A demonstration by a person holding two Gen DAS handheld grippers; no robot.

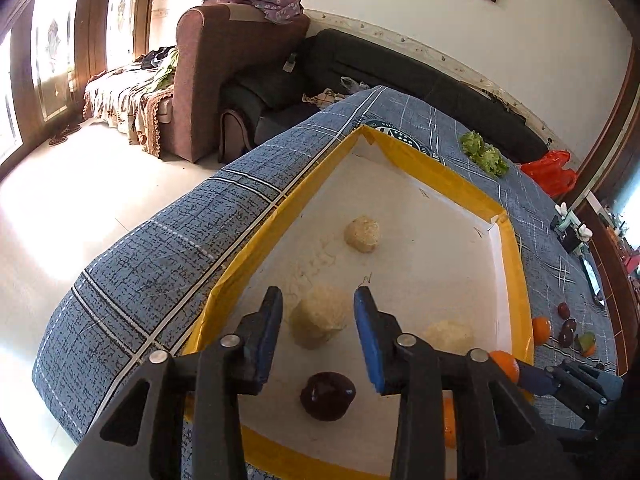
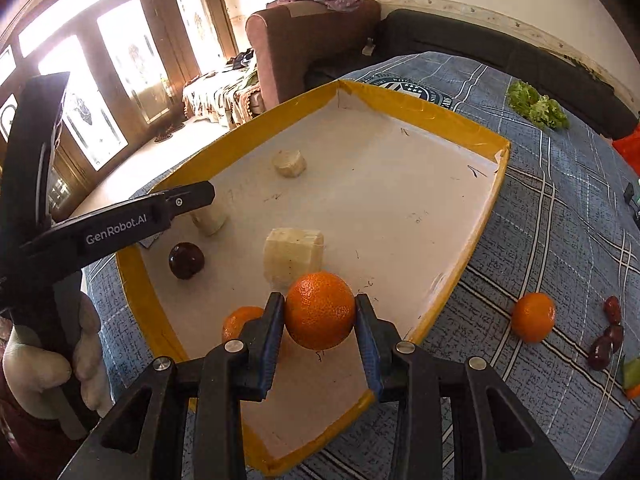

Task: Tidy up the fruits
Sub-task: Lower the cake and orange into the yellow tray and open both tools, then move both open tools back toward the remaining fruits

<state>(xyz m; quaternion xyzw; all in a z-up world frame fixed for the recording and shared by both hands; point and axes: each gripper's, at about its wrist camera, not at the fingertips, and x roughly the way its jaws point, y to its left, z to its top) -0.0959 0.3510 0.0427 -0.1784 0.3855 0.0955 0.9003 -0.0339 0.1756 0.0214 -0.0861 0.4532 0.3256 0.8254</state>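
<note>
Tray (image 2: 494, 196) far half open, pale blocks (image 2: 294, 258) and plum (image 2: 186, 260) possibly crowding near end

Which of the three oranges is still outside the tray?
The orange on the blue cloth right of the tray. One is held in the right gripper; another lies inside.

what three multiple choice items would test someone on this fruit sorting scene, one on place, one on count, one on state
1. Where is the dark red round fruit?
A. inside the yellow-rimmed white tray
B. on the blue patterned cloth
C. in a gripper

2. How many pale cut blocks lie in the tray?
A. one
B. three
C. five

3. What is the right hand-held gripper doing?
A. open, empty
B. shut on the round orange citrus fruit
C. shut on lettuce

Answers: 1 A, it rests on the white tray floor. 2 B, three blocks show in both views. 3 B, both blue pads press the orange's sides.
</note>
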